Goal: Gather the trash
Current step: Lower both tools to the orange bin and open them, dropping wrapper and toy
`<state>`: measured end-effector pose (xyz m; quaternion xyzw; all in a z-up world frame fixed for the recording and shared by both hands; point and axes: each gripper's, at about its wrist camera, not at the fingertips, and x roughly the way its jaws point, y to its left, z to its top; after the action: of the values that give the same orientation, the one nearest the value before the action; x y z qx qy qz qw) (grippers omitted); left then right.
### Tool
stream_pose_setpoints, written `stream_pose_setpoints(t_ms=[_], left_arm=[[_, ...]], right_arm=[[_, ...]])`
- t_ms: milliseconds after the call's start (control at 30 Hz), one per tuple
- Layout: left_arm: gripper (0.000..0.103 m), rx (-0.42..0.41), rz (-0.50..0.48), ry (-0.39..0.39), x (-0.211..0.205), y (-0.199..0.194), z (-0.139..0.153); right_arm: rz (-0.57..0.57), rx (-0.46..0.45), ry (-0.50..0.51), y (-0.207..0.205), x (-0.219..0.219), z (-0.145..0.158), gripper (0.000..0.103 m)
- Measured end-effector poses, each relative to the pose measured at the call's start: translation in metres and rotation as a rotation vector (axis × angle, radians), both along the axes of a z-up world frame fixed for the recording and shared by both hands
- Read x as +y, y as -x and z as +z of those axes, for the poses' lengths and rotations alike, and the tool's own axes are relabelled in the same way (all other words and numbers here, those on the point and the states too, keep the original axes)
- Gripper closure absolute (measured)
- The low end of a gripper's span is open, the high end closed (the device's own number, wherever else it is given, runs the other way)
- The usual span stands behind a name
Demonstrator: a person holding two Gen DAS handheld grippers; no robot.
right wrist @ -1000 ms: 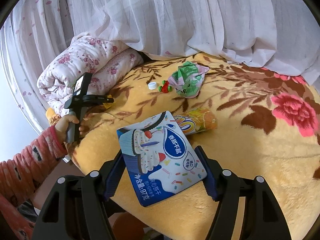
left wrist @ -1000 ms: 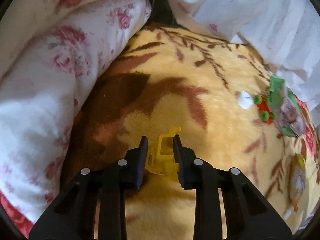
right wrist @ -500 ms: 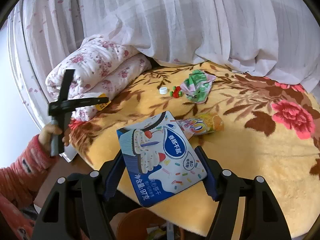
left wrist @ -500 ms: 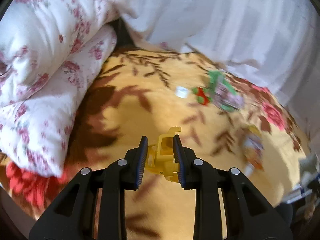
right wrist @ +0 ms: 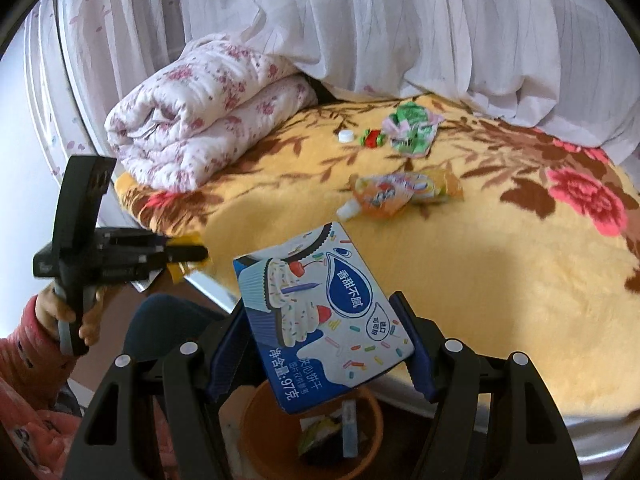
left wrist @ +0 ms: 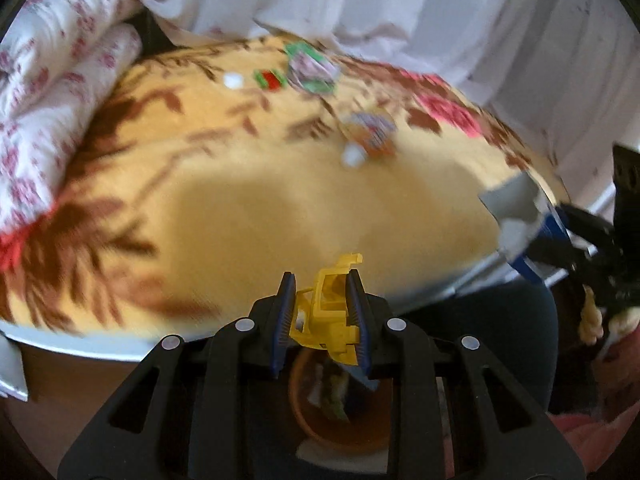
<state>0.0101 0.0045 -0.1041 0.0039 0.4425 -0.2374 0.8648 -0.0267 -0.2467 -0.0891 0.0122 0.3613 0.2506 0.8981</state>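
Observation:
My left gripper (left wrist: 321, 312) is shut on a yellow plastic toy piece (left wrist: 326, 310) and holds it above an orange bin (left wrist: 340, 428) below the bed edge. My right gripper (right wrist: 324, 332) is shut on a blue and white biscuit box (right wrist: 320, 308), held above the same orange bin (right wrist: 256, 440), which has some trash inside. The left gripper also shows in the right wrist view (right wrist: 192, 254). On the yellow floral blanket (right wrist: 480, 260) lie a green wrapper (right wrist: 412, 128), a red and green piece (right wrist: 374, 138), a white cap (right wrist: 346, 136) and an orange pouch (right wrist: 392, 196).
A rolled floral quilt (right wrist: 200, 120) lies at the bed's left end. White curtains (right wrist: 400, 20) hang behind the bed. The bed's pale edge (right wrist: 600, 428) runs along the front, and the bin stands on the floor beside my knee (right wrist: 168, 328).
Both grippers have drawn back from the bed to over the orange bin, which has come into view. The left gripper swung right with the yellow piece.

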Motion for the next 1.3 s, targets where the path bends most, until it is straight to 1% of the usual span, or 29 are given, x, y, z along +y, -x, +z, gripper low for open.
stream_pose_setpoints(t_ms=[167, 267, 433, 633, 900, 1033, 1133, 1200, 1233, 1267, 1300], left_arm=[[0.077, 0.057, -0.053, -0.014, -0.016, 0.025, -0.025], [0.077, 0.087, -0.08, -0.036, -0.024, 0.036, -0.04], [0.077, 0.161, -0.123, -0.071, -0.039, 0.046, -0.074], [0.077, 0.265, -0.156, -0.116, -0.054, 0.046, -0.116], [0.077, 0.381, -0.163, -0.153, -0.061, 0.04, -0.156], [0.077, 0.459, -0.145, -0.163, -0.061, 0.034, -0.175], [0.077, 0.494, -0.141, -0.166, -0.062, 0.033, -0.183], [0.077, 0.503, -0.145, -0.172, -0.062, 0.033, -0.185], [0.073, 0.504, -0.147, -0.176, -0.062, 0.033, -0.187], [0.06, 0.507, -0.147, -0.179, -0.062, 0.034, -0.187], [0.051, 0.514, -0.139, -0.184, -0.061, 0.033, -0.189]], right_arm=[[0.009, 0.027, 0.019, 0.019, 0.002, -0.017, 0.035], [0.014, 0.049, 0.032, 0.027, 0.003, -0.029, 0.035], [0.027, 0.121, 0.058, 0.033, 0.008, -0.06, 0.035], [0.036, 0.234, 0.096, 0.03, 0.015, -0.101, 0.035], [0.046, 0.356, 0.137, 0.02, 0.022, -0.145, 0.035], [0.044, 0.404, 0.153, 0.013, 0.026, -0.159, 0.035], [0.045, 0.436, 0.14, 0.01, 0.027, -0.167, 0.033], [0.041, 0.453, 0.133, 0.008, 0.028, -0.172, 0.029], [0.036, 0.461, 0.13, 0.007, 0.028, -0.173, 0.024], [0.032, 0.472, 0.125, 0.007, 0.027, -0.175, 0.021], [0.028, 0.476, 0.122, 0.006, 0.028, -0.176, 0.02]])
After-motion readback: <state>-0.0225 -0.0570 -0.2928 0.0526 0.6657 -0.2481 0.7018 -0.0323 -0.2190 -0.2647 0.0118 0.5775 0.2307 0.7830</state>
